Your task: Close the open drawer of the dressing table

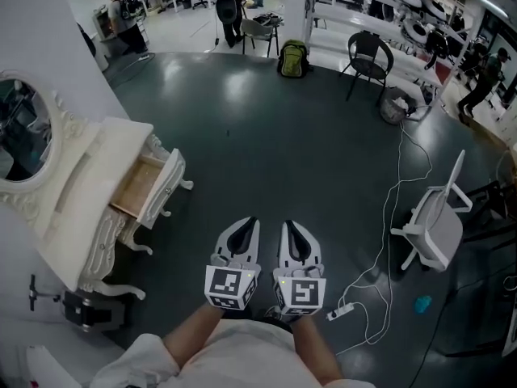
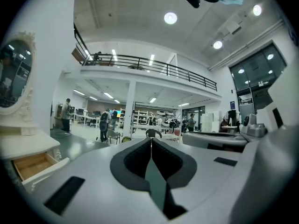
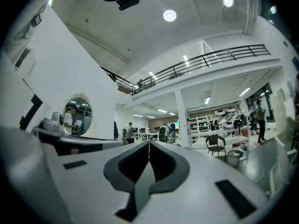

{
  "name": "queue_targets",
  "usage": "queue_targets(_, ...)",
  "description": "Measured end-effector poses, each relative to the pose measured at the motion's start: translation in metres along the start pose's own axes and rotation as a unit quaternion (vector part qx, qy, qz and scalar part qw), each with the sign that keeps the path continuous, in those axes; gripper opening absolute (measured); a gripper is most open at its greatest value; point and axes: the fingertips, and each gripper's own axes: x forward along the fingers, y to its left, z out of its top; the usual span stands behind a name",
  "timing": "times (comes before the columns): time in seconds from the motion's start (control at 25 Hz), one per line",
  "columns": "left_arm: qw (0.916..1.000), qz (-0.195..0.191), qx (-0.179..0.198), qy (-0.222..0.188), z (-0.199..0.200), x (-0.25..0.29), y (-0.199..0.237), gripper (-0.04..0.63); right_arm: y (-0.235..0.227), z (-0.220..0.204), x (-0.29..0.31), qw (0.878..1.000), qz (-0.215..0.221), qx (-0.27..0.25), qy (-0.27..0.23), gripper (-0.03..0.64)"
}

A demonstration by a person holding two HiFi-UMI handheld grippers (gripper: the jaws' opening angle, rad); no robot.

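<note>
Dressing table (image 1: 97,184): white, carved, standing at the left of the head view against a wall. Oval mirror (image 1: 24,132) on its back edge.

Drawer (image 1: 144,188): pulled out of the dressing table's front toward the dark floor (image 1: 266,136). The bare wood inside is showing and the white front panel stands clear of the table body.

Left gripper (image 1: 250,221): right of the dressing table and well apart from it, on the person's side of the drawer, held level. Jaws clenched tip to tip with nothing between them.

Right gripper (image 1: 289,224): just beside the left one, on the side farther from the dressing table, also level. Jaws pressed together and empty. Neither tool touches the drawer.

White chair (image 1: 436,225) with a loose white cable (image 1: 388,233) stands far across the floor from the dressing table. Green backpack (image 1: 292,59) lies well beyond the dressing table, toward the back of the room.
</note>
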Motion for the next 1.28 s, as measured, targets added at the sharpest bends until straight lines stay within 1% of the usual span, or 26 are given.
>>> queue_targets(0.2, 0.9989, 0.046, -0.002, -0.002, 0.001, -0.007, 0.047, 0.012, 0.035, -0.007, 0.036, 0.999, 0.050, 0.004, 0.005, 0.015)
queue_targets(0.4, 0.9948, 0.102, -0.003, -0.001, 0.000, -0.020, 0.103, 0.012, 0.077, -0.010, 0.072, 0.994, 0.106, 0.008, 0.000, 0.015)
queue_targets(0.52, 0.9923, 0.124, -0.009, 0.000, -0.001, -0.024, 0.127, 0.012, 0.093, -0.011, 0.087, 0.992, 0.124, 0.008, 0.001, 0.015)
queue_targets(0.72, 0.9894, 0.144, -0.017, 0.005, -0.008, -0.025, 0.156, 0.012, 0.112, -0.021, 0.115, 0.987, 0.159, 0.001, 0.017, 0.015)
queue_targets(0.88, 0.9826, 0.182, -0.031, 0.012, -0.015, -0.029, 0.204, 0.012, 0.126, -0.030, 0.155, 0.982, 0.185, -0.016, 0.034, 0.015)
queue_targets(0.96, 0.9793, 0.200, -0.033, 0.010, -0.014, -0.030, 0.231, 0.012, 0.140, -0.031, 0.176, 0.979, 0.200, -0.022, 0.040, 0.015)
queue_targets(1.08, 0.9762, 0.214, -0.029, 0.011, -0.013, -0.030, 0.270, 0.012, 0.167, -0.035, 0.208, 0.972, 0.230, -0.032, 0.045, 0.015)
queue_targets(1.2, 0.9738, 0.222, -0.044, 0.020, -0.015, -0.028, 0.308, 0.012, 0.195, -0.038, 0.240, 0.963, 0.262, -0.045, 0.052, 0.015)
queue_targets(1.28, 0.9740, 0.220, -0.050, 0.018, -0.011, -0.025, 0.328, 0.012, 0.213, -0.038, 0.260, 0.957, 0.280, -0.055, 0.056, 0.015)
